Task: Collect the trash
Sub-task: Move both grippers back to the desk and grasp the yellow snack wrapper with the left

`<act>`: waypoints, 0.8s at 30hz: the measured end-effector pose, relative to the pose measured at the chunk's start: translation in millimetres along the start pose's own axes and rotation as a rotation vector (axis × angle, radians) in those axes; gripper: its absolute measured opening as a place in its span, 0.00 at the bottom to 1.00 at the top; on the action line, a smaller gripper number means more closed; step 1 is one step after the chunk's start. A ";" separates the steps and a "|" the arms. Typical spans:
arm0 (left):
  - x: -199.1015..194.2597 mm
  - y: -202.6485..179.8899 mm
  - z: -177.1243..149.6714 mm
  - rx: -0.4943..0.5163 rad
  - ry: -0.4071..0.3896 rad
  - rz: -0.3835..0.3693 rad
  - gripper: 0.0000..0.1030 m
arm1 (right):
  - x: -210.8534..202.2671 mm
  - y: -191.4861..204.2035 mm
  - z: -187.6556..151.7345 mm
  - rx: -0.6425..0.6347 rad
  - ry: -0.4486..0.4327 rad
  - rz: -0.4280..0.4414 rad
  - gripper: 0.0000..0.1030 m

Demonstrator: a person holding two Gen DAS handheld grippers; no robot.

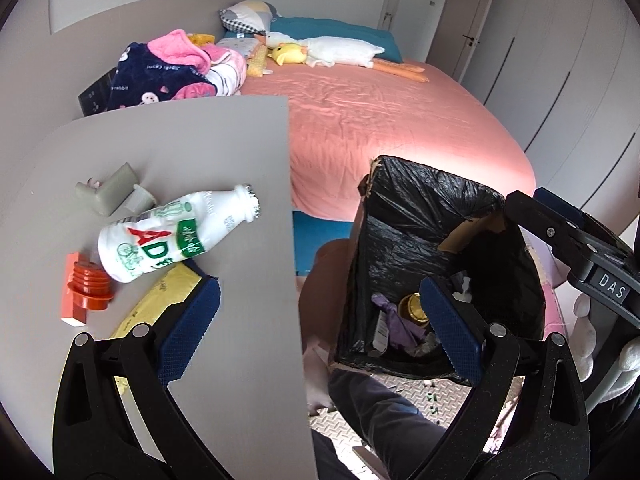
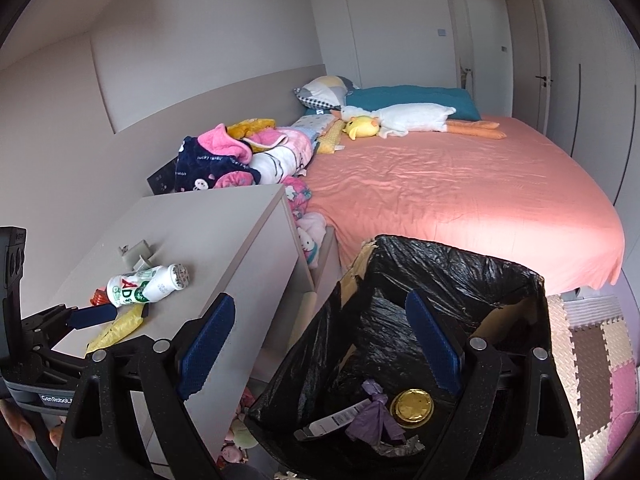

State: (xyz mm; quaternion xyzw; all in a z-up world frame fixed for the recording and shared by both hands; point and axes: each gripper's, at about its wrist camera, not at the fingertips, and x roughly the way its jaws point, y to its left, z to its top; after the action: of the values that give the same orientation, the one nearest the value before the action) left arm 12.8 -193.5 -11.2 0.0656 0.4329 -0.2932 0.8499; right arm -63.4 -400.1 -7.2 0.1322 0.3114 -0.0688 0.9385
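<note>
Lying on its side on the grey desk: a white milk bottle with red and green print, cap end pointing toward the bed. Sitting just ahead of the left tool, beyond its left finger, untouched. Jaws of the left tool standing wide apart, nothing between them, one finger over the desk and the other over the bin. Resting beside the bottle: an orange ribbed stopper on an orange box, a yellow packet partly under the bottle, and a grey plastic piece behind it.

Hovering over the bin: the right tool, fingers spread wide and empty, well apart from the bottle off to its left.

Standing on the floor between desk and bed: a cardboard bin lined with a black bag. Lying at its bottom: a gold round lid, a crumpled purple wrapper, a white and black carton and a scrap of foil.
</note>
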 end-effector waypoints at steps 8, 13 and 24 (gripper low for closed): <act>-9.3 51.3 -15.8 -0.087 0.003 0.054 0.94 | 17.7 36.2 0.1 -0.056 0.023 0.056 0.85; -9.1 76.7 -22.1 -0.121 0.016 0.096 0.94 | 27.2 59.3 0.4 -0.119 0.035 0.082 0.85; 8.4 103.9 -33.1 -0.117 0.082 0.171 0.94 | 48.7 106.8 7.0 -0.274 0.069 0.135 0.85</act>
State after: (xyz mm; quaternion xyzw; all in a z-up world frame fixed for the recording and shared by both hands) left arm 51.2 -100.0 -52.9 0.0647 0.4767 -0.1911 0.8556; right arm 2.0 -302.4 -9.2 0.0256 0.3401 0.0420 0.9391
